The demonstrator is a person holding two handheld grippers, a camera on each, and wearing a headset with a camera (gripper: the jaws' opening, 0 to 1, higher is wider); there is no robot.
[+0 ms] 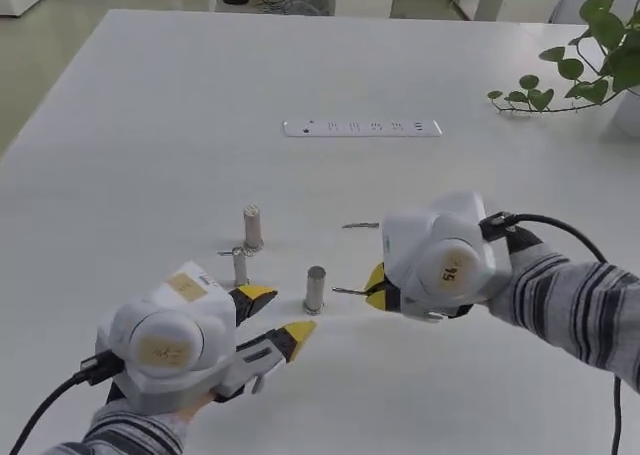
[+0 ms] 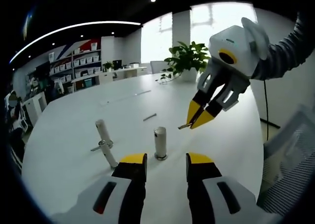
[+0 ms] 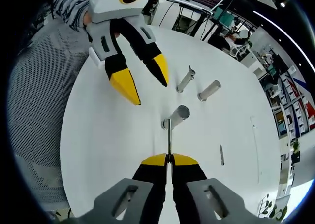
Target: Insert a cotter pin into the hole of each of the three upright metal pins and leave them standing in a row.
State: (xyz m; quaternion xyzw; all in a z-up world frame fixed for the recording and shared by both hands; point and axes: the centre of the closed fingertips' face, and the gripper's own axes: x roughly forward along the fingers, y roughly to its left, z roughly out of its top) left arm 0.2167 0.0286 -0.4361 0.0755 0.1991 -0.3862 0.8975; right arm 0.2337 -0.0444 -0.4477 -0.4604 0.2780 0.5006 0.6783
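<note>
My right tongs (image 1: 375, 285) pinched tight on cotter pin (image 3: 169, 135), its tip just beside nearest metal pin (image 1: 316, 288), which stands upright between both tongs. My left tongs (image 1: 277, 312) spread wide, holding nothing. Beyond left tongs stand middle metal pin (image 1: 240, 266) and far metal pin (image 1: 253, 227). Spare cotter pin (image 1: 360, 225) lies on surface (image 1: 150, 125) past right tongs.

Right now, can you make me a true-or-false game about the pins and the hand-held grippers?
1. The right hand-held gripper is shut on a cotter pin. True.
2. The left hand-held gripper is squeezing a metal pin. False: its jaws are open and hold nothing.
3. Three metal pins stand upright on the table. True.
4. The plant sits in the middle of the table. False: the plant is at the far right edge.
</note>
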